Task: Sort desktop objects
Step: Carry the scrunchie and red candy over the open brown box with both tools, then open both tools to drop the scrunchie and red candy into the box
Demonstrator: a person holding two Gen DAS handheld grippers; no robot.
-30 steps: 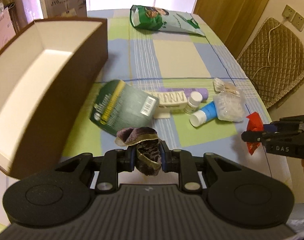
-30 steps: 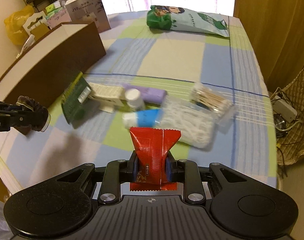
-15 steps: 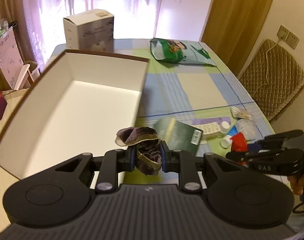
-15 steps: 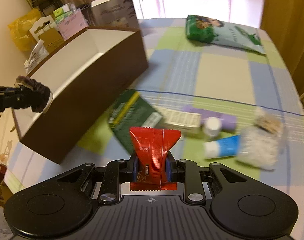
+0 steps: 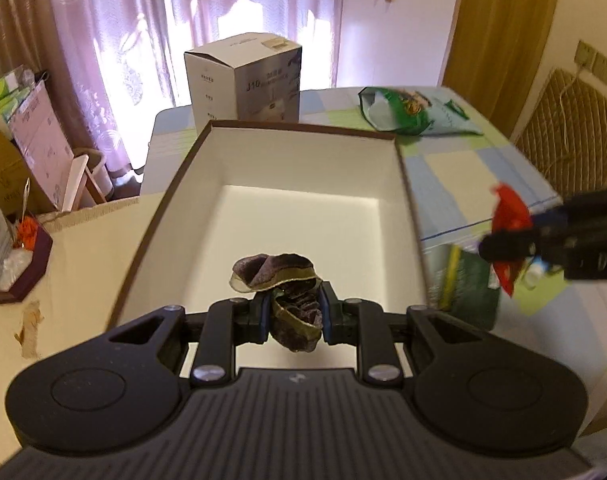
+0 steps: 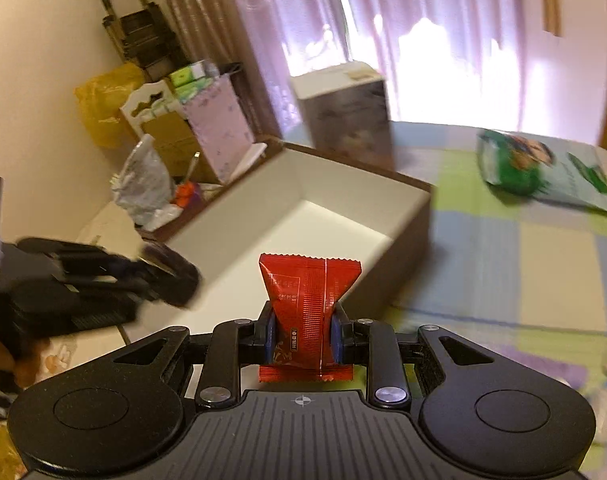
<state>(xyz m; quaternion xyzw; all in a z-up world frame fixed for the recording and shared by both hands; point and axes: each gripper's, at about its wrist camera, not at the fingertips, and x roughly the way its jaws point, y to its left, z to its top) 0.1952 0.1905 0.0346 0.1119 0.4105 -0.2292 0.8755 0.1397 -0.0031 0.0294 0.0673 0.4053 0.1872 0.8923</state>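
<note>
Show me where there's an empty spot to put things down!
The big brown box has a bare white floor between its four walls. There is also open checked tablecloth between the box and the green bag. It is crowded right of the box's near corner, around the dark green packet.

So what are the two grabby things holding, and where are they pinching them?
The left gripper pinches a dark crumpled sock near its lower folds. The right gripper pinches a red snack packet near its bottom end.
</note>
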